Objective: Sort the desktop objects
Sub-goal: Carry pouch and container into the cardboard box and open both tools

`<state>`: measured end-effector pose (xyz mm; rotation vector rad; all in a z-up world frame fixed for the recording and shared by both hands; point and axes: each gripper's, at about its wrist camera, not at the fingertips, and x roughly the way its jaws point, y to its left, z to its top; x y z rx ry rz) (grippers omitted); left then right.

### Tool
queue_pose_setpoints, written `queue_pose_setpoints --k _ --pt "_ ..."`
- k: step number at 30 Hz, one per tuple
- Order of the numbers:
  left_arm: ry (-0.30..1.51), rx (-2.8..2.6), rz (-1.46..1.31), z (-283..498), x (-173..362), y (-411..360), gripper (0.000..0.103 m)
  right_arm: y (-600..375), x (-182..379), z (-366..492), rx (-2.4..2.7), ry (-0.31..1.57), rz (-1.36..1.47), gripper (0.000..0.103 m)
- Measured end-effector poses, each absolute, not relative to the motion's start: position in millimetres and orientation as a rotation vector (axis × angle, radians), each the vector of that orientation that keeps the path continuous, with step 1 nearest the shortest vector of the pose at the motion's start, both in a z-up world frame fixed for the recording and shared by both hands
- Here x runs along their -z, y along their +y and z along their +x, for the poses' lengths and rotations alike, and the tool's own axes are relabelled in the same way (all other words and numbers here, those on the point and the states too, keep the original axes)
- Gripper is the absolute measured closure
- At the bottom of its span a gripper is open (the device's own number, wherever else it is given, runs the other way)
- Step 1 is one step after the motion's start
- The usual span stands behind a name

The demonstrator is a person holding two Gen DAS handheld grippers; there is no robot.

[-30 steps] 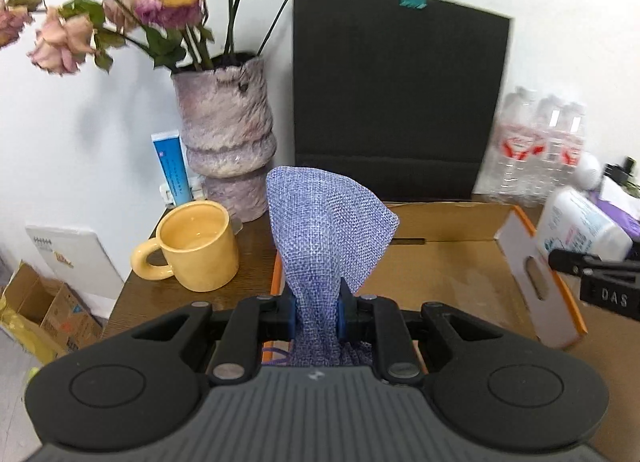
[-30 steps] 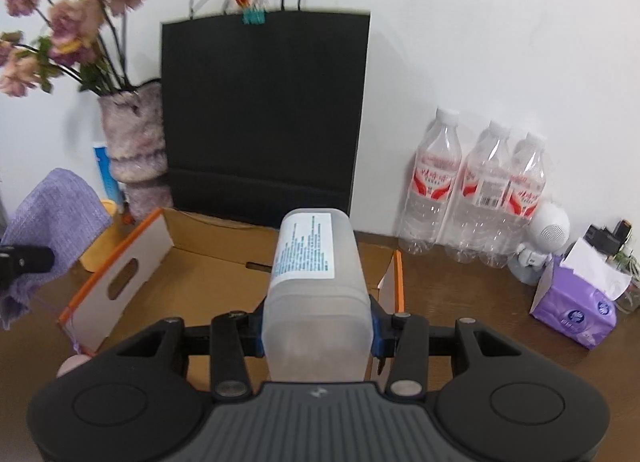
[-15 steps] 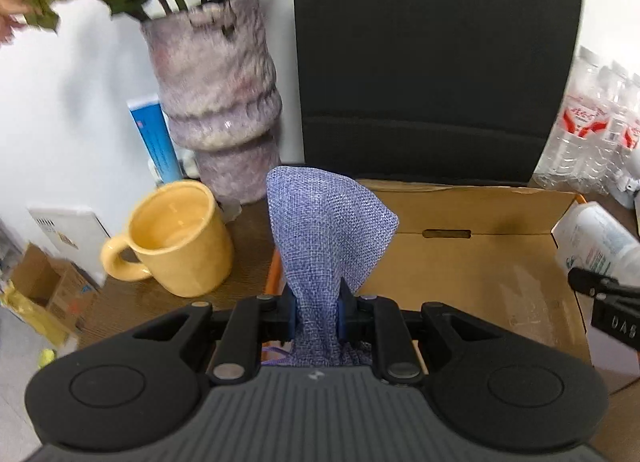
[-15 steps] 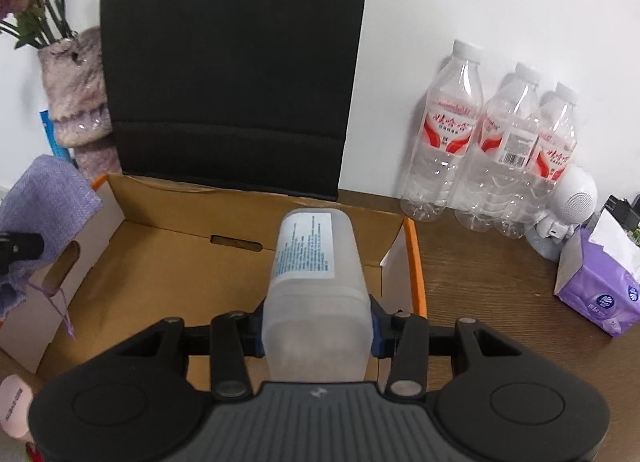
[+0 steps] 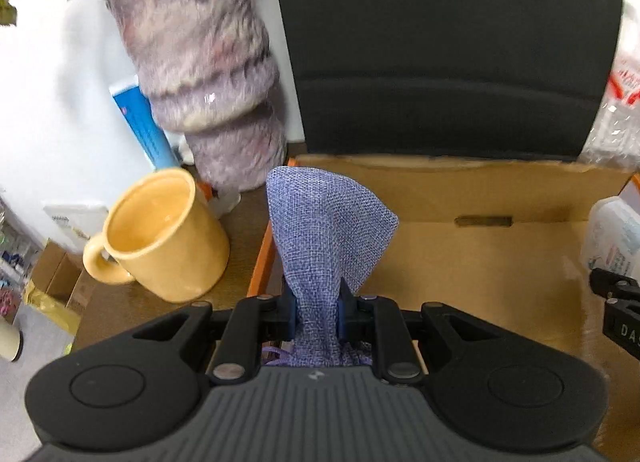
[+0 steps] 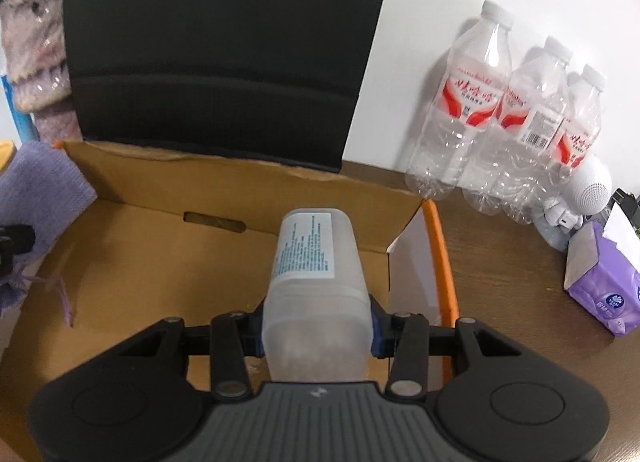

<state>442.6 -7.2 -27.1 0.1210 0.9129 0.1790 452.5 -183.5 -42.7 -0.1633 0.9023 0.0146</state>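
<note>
My left gripper (image 5: 318,308) is shut on a purple woven cloth pouch (image 5: 326,229), which stands up from the jaws over the left edge of an open cardboard box (image 5: 480,262). My right gripper (image 6: 316,326) is shut on a frosted white plastic bottle (image 6: 314,274) with a printed label, held above the right half of the same box (image 6: 160,262). The pouch (image 6: 36,189) also shows at the left of the right wrist view, with its drawstring hanging into the box. The bottle (image 5: 614,238) appears at the right edge of the left wrist view.
A yellow mug (image 5: 160,234) and a fuzzy vase (image 5: 208,73) stand left of the box. A black paper bag (image 6: 224,53) rises behind it. Three water bottles (image 6: 512,117), a small white speaker (image 6: 588,189) and a purple tissue pack (image 6: 604,282) sit to the right on the wooden desk.
Both grippers have moved forward and down toward the box, each keeping its object. The box now fills more of both views, and the flowers have left the frame.
</note>
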Motion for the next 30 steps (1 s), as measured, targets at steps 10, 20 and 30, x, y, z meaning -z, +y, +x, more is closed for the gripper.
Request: queue_pose_setpoints --k 10,20,30 --pt "0.970 -0.163 0.136 454 45 -5 0.085 -179 56 457 0.000 0.907 -0.177 0.060" --pt "0.936 -0.134 0.151 456 41 -13 0.046 -190 47 457 0.004 0.865 -0.155 0.029" --pt "0.805 -0.066 0.054 434 -15 -15 0.000 -198 8 442 -0.034 0.806 -0.124 0.010"
